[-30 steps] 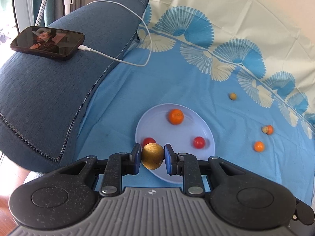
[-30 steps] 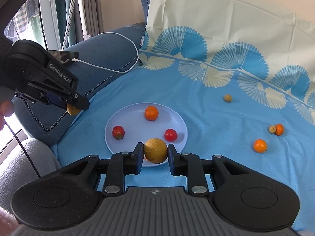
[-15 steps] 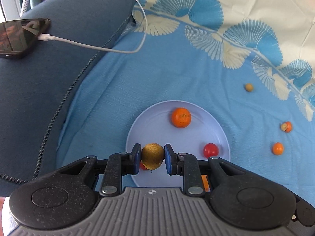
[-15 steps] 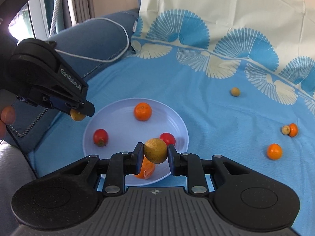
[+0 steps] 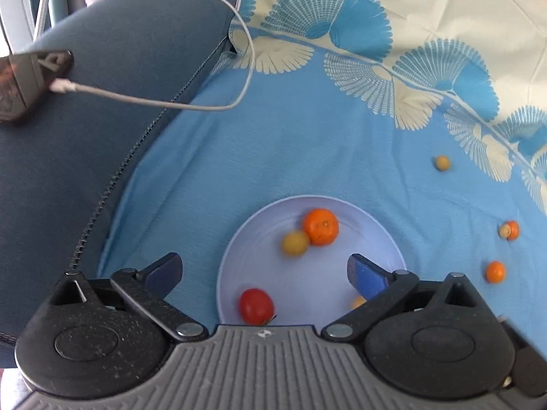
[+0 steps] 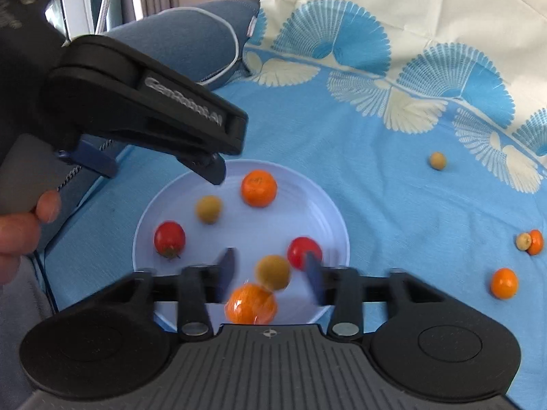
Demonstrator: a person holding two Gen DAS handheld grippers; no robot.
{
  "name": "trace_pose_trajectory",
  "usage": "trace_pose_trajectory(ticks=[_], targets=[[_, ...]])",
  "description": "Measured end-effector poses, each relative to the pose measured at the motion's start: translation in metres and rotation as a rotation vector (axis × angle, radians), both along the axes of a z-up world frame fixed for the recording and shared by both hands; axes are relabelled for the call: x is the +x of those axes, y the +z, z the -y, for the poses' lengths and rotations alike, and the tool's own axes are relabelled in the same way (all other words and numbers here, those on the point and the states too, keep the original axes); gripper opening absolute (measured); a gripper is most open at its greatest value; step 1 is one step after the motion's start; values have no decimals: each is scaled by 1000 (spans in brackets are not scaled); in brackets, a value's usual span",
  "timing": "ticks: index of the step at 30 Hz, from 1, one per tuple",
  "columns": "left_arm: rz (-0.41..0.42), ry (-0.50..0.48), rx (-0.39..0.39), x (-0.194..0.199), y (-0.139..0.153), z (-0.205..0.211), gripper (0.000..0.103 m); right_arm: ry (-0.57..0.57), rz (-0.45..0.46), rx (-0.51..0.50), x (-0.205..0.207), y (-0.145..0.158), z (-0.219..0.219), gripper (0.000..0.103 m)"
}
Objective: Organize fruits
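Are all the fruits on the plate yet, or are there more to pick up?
Not yet. The plate holds six fruits, counting two yellow ones just let go: one under the left tongs, one between the right tongs, both opening. Nothing is gripped. Four wait on the blue cloth: a tan one, an orange and a touching pair.

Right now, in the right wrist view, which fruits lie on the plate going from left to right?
Left cherry tomato → left yellow fruit → upper orange → right cherry tomato. The blurred orange and yellow fruit between the opening right gripper's fingers overlap these in order, so they are left out.
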State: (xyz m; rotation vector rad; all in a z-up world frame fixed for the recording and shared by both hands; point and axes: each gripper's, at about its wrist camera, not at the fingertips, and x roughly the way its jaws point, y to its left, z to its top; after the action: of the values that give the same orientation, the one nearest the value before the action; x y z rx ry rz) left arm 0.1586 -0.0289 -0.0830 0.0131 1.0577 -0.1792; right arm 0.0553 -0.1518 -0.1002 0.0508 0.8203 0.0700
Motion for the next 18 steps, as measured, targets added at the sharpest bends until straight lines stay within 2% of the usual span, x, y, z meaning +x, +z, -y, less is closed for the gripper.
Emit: trace_pose_trajectory(ticks=[2, 6, 10, 13, 18], targets=[[10, 5, 30, -7, 5, -5, 102, -17, 6, -4, -6, 7, 2, 80], [-4, 43, 65, -27, 13, -26, 103, -65, -16, 24, -28, 24, 9, 93], [-55, 75, 69, -58, 17, -44, 103, -100, -37, 68, -61, 42, 13, 94], [-87, 75, 79, -84, 18, -52, 103, -117, -19, 82, -87, 57, 11, 97], [-59, 53, 114, -130, 28, -53, 103, -141, 58, 49, -127, 78, 4, 100]])
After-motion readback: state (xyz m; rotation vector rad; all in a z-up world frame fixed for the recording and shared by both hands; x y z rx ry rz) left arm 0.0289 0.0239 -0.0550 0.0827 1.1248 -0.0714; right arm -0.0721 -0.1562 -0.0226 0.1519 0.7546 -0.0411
